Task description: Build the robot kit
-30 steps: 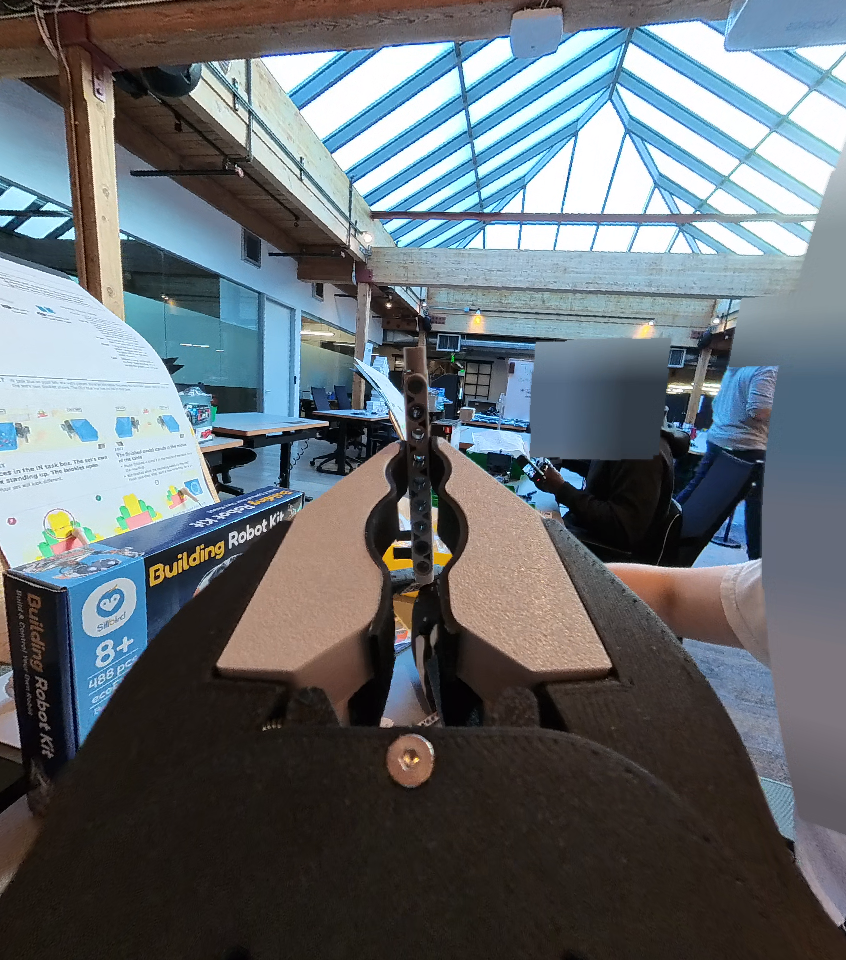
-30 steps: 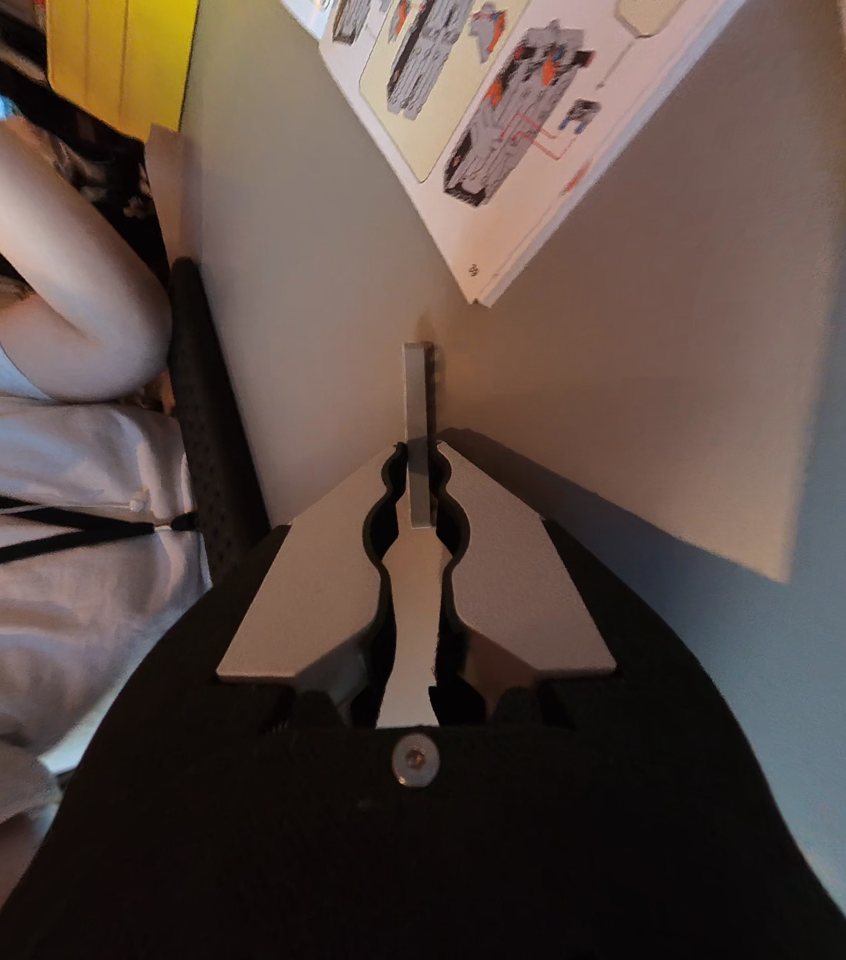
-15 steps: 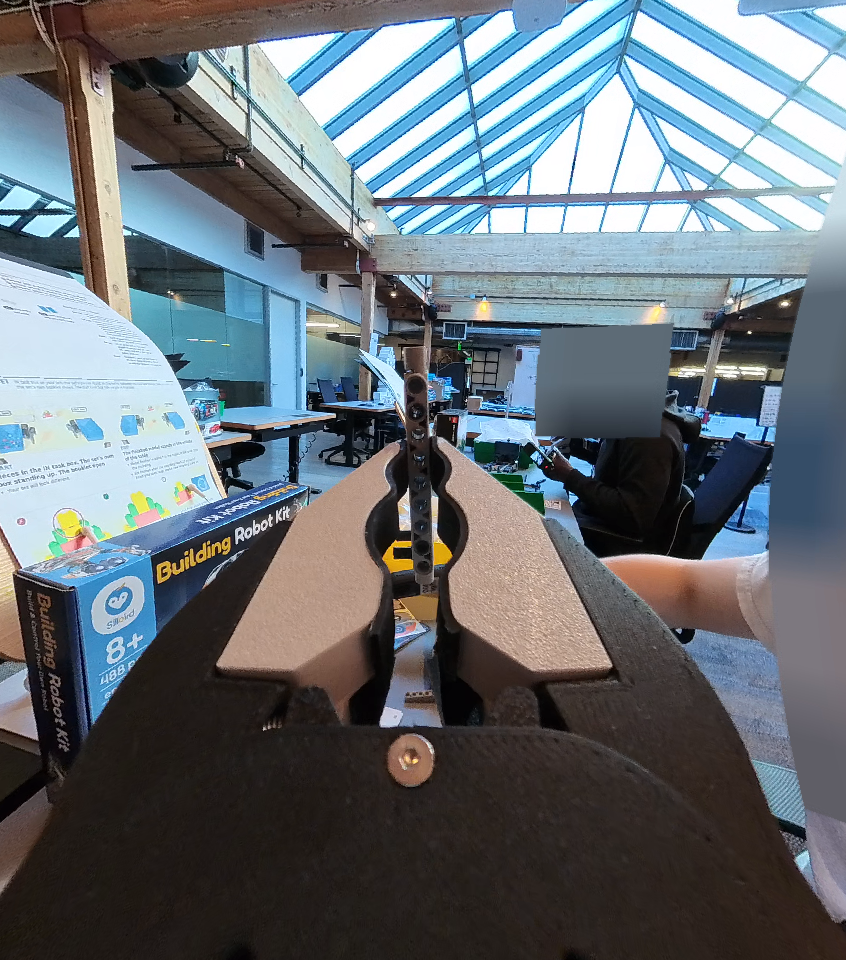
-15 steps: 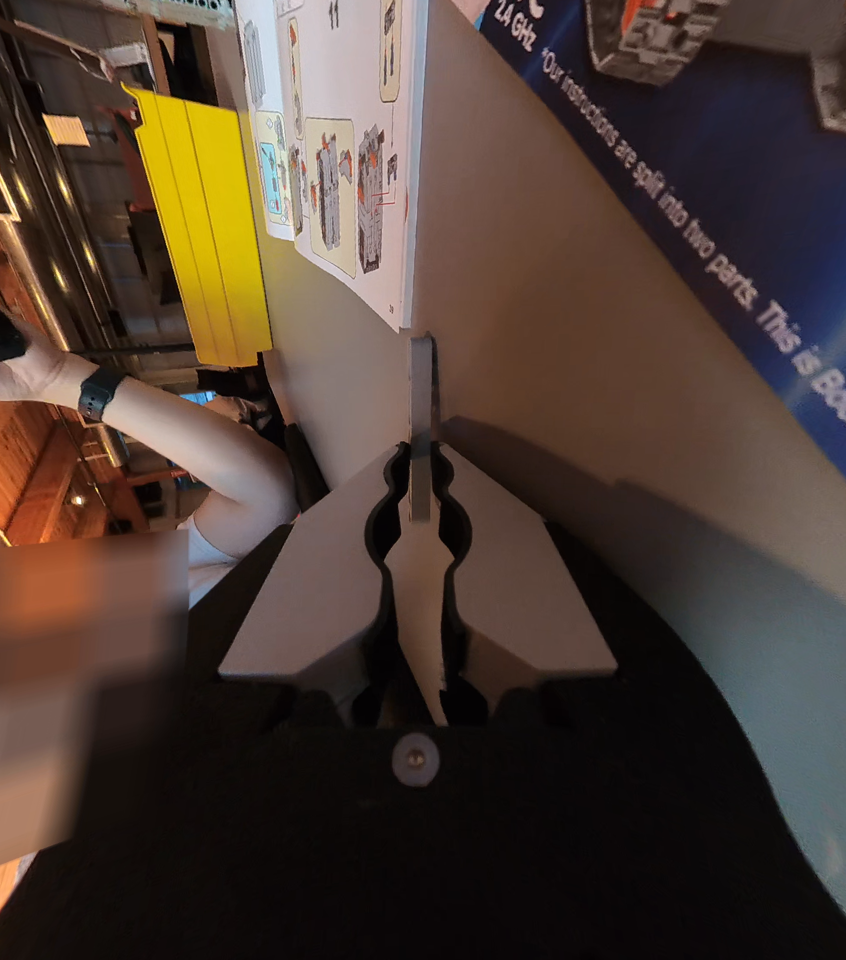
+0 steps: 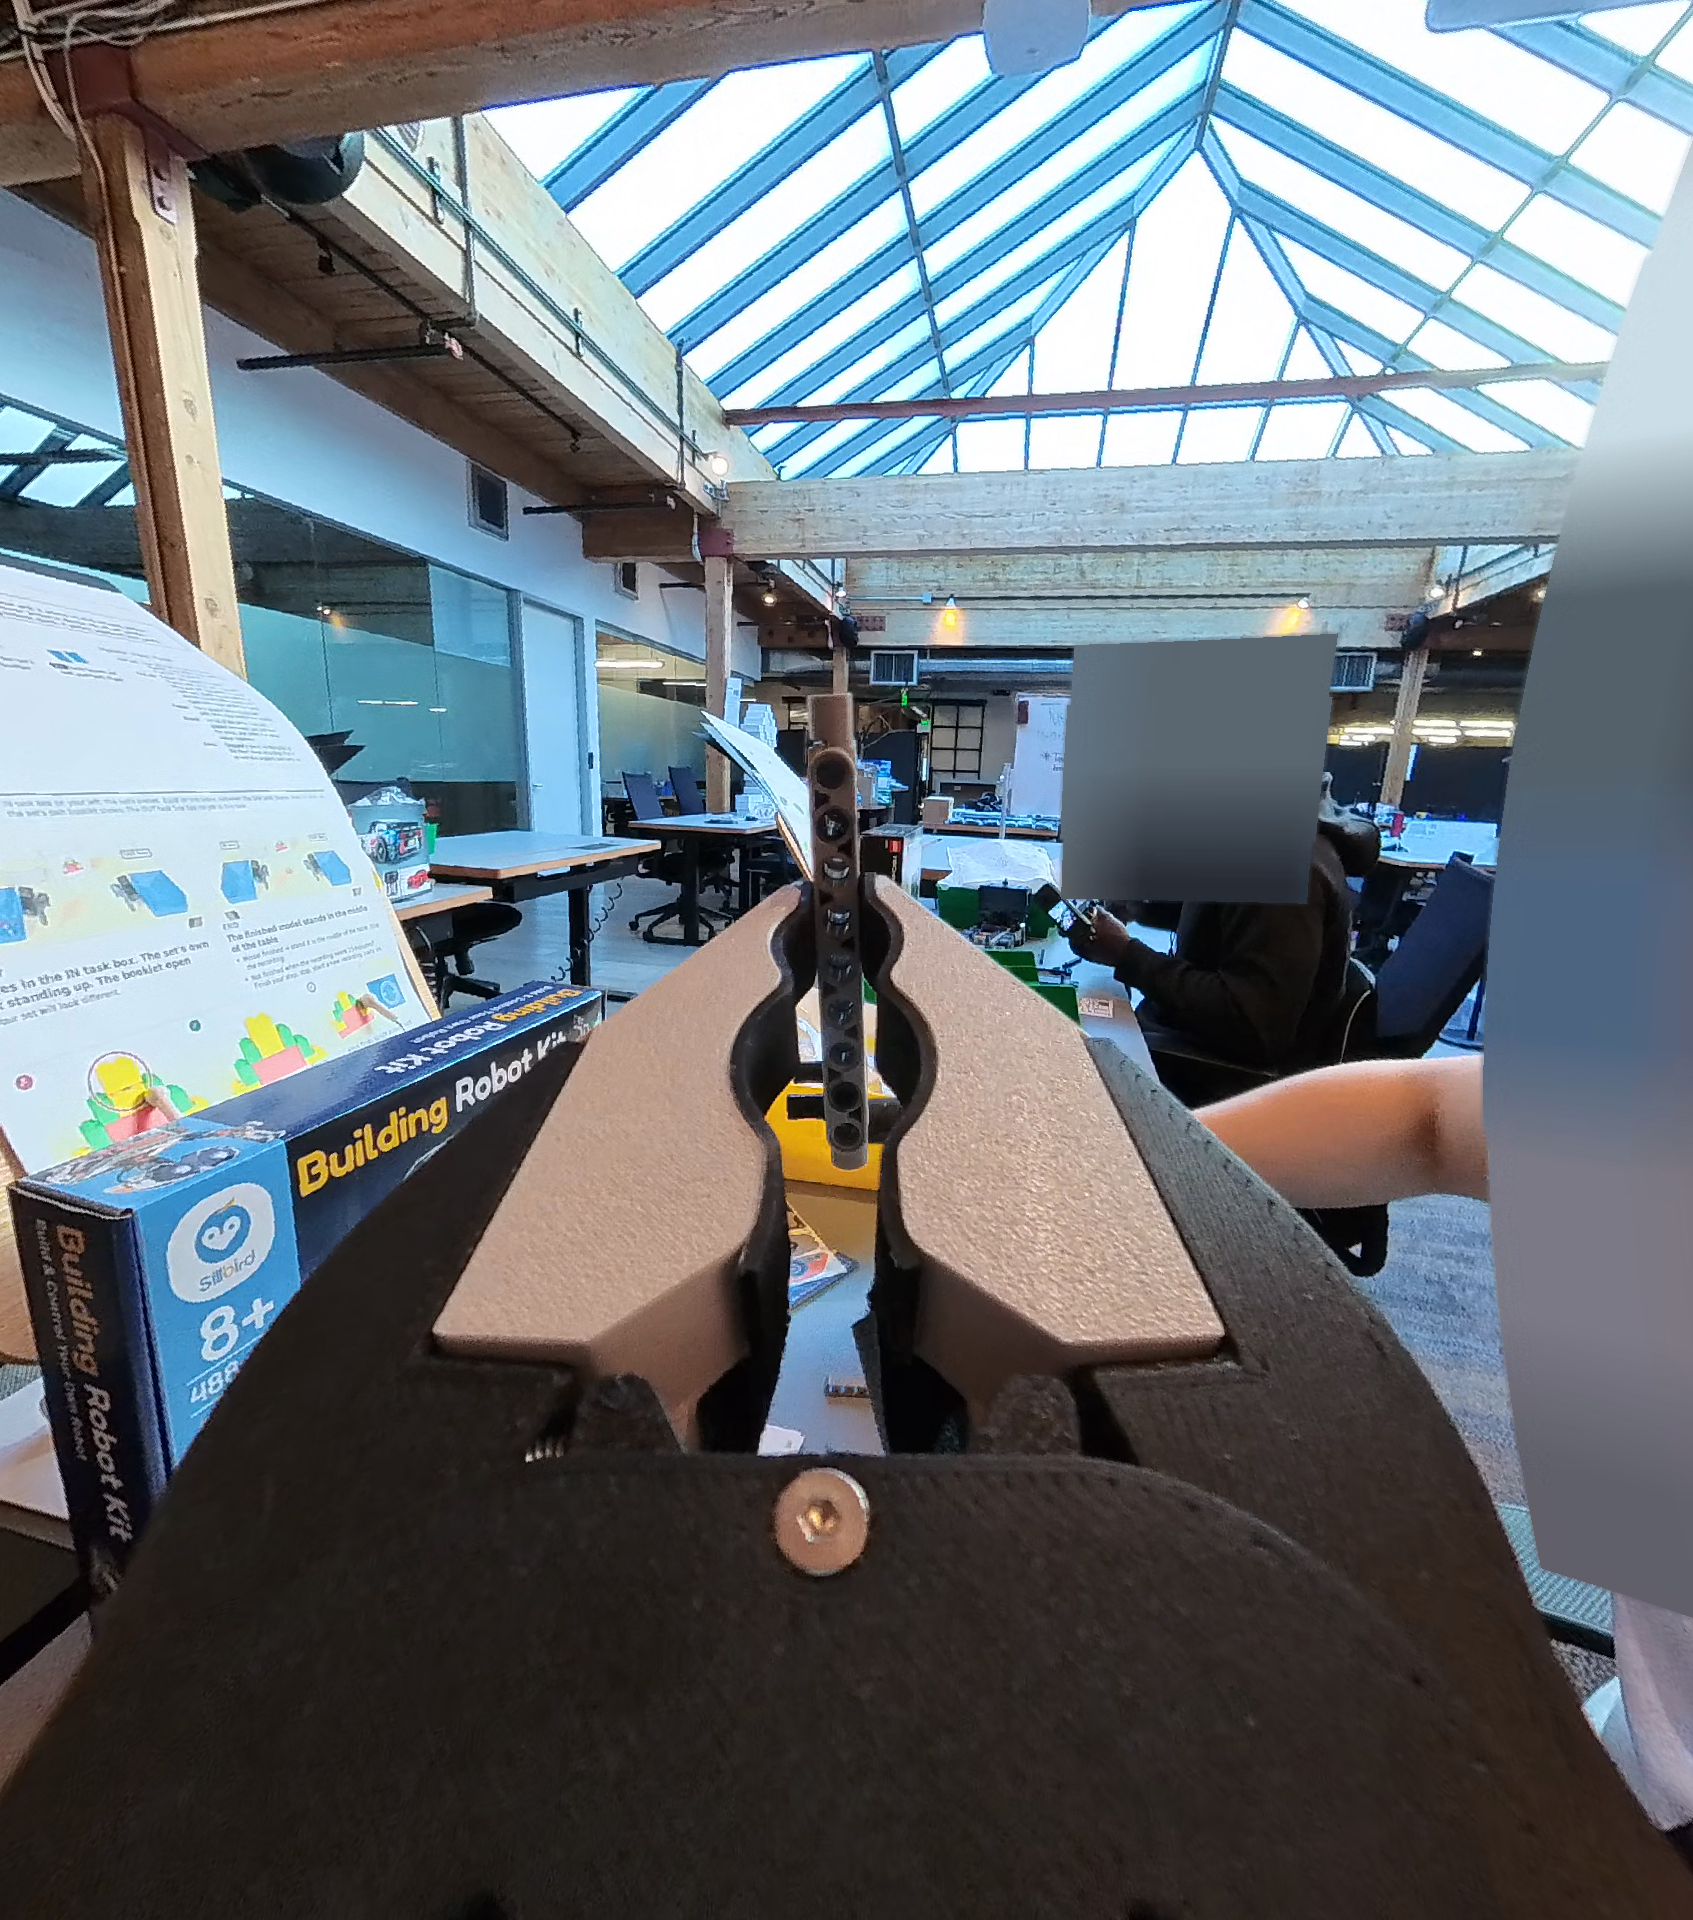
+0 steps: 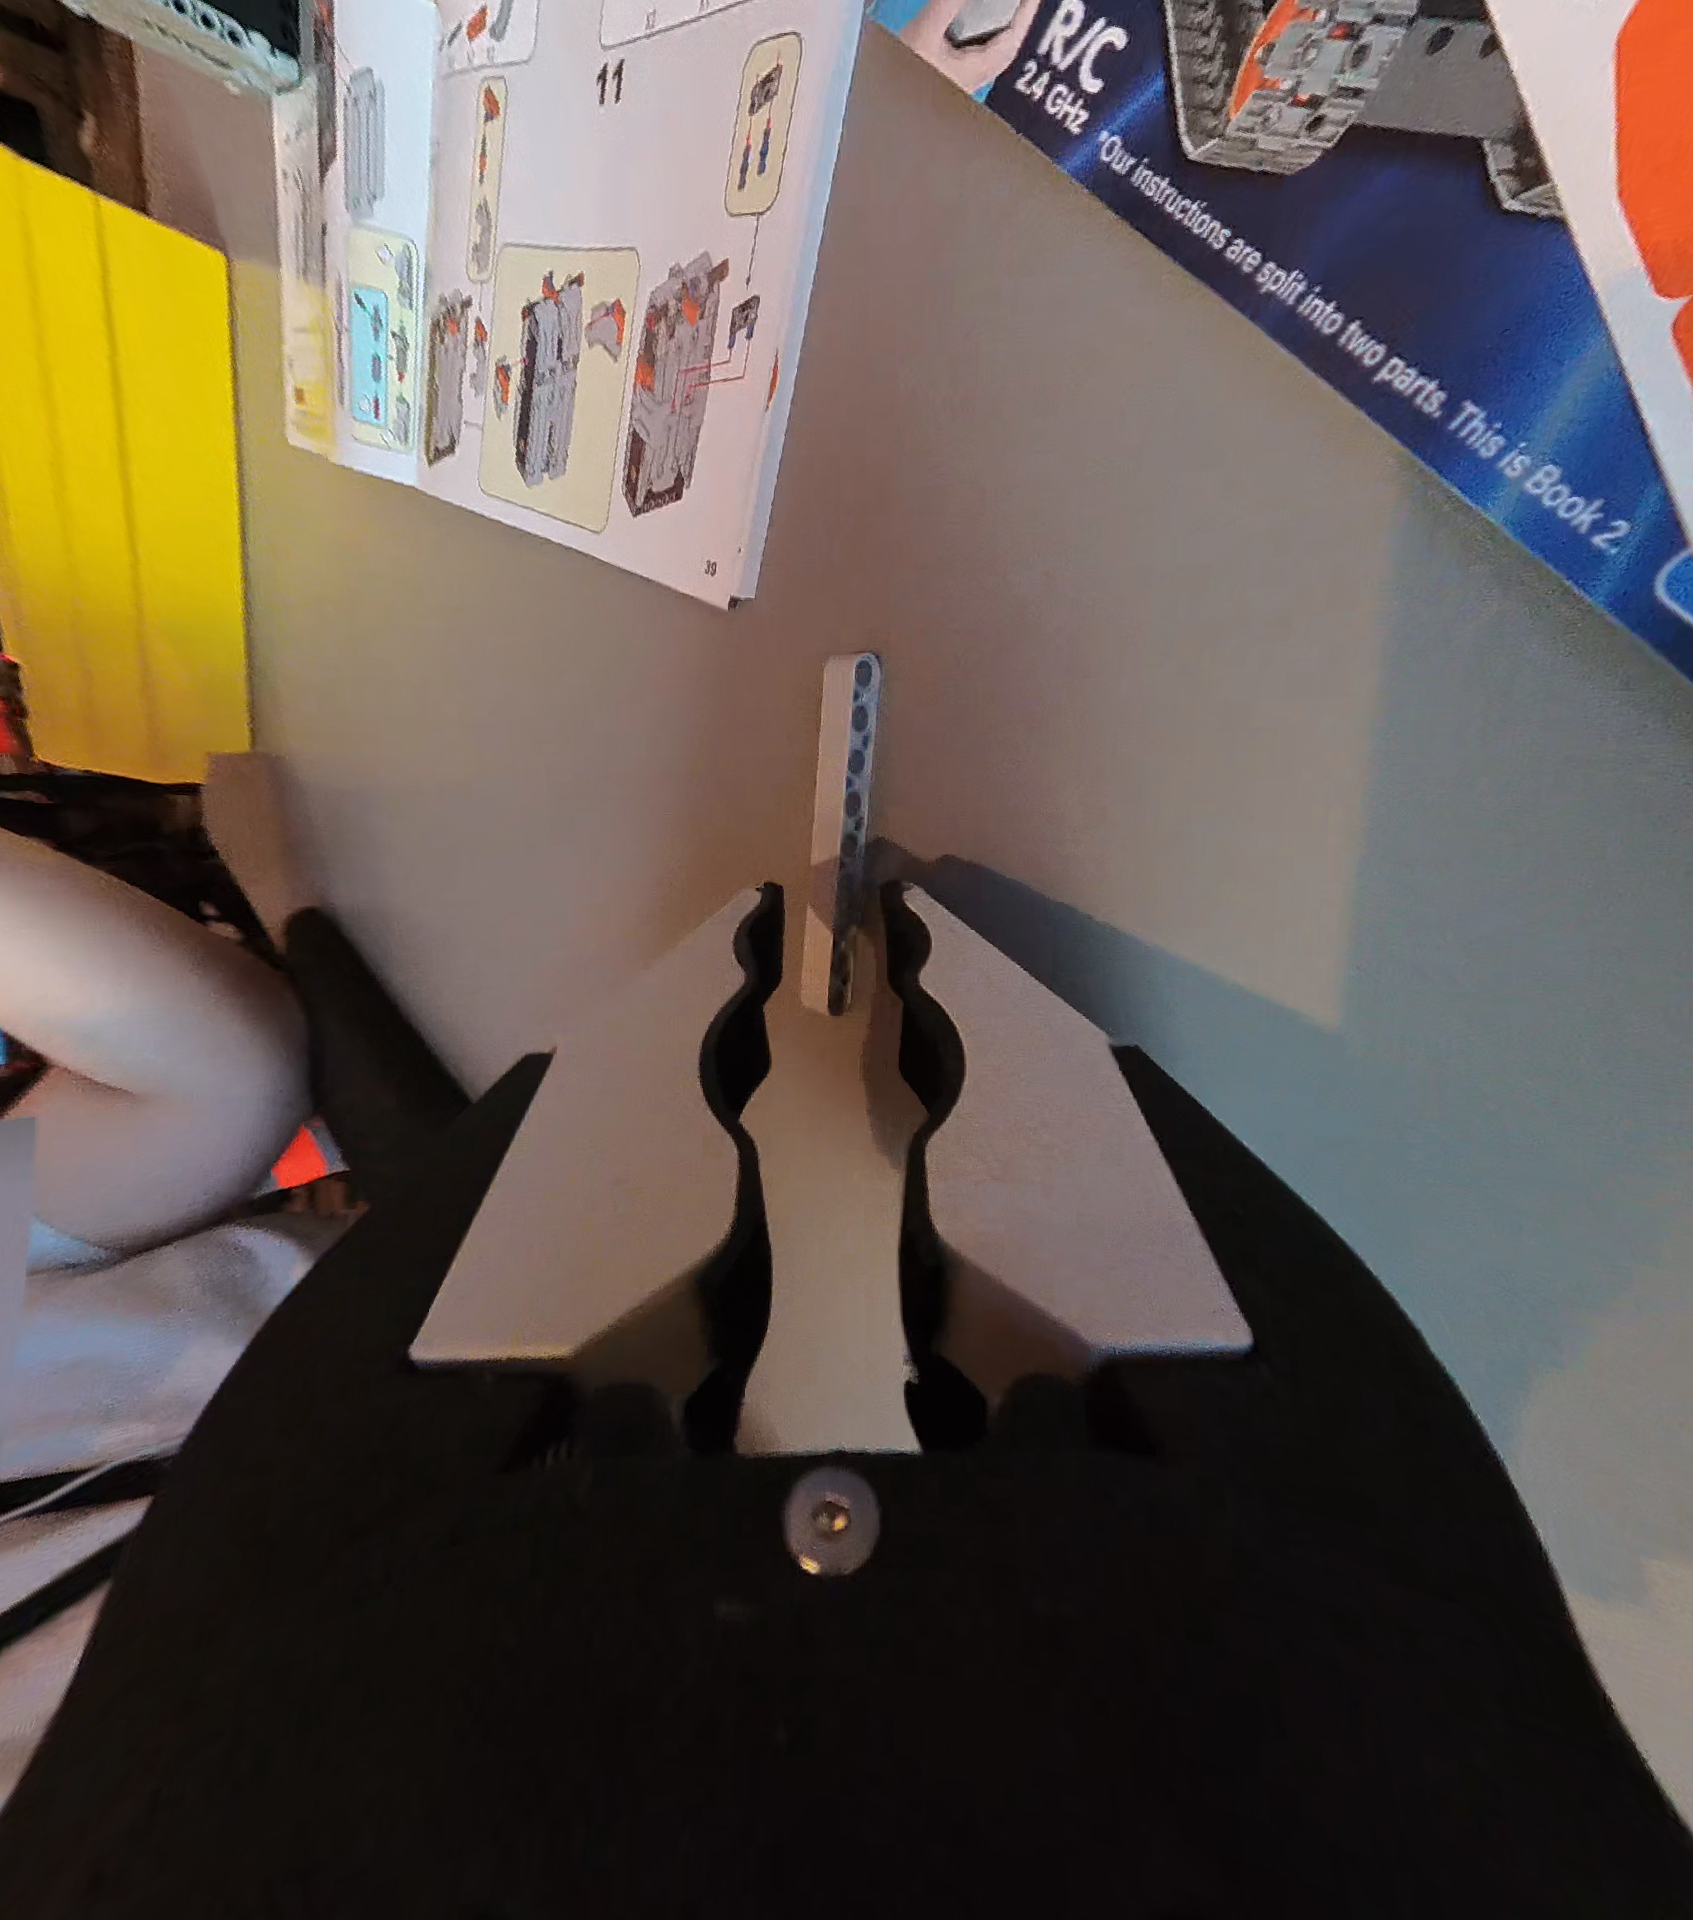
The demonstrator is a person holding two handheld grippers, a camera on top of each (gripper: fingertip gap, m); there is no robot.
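Note:
My left gripper (image 5: 837,904) is shut on a dark grey beam with a row of holes (image 5: 837,831), held upright well above the table. My right gripper (image 6: 831,899) is shut on a light grey beam with holes (image 6: 850,790), held over the white table (image 6: 1081,644); this view is rolled sideways. An open instruction booklet (image 6: 551,291) lies just beyond the light beam's tip. A blue kit box (image 5: 198,1226) stands to the left of the left gripper.
A printed sheet on a curved wooden stand (image 5: 94,862) rises behind the blue box. A yellow bin shows between the left fingers (image 5: 800,1132) and at the right view's left edge (image 6: 94,468). A blue booklet (image 6: 1341,208) lies nearby. A person's arm (image 5: 1341,1127) and seated people are around. Some 45 centimeters of space lies between my two pairs of fingers.
The right gripper has rolled and swung with the light beam, bringing the booklets and yellow bin into view. The left gripper has risen slightly, its beam still gripped.

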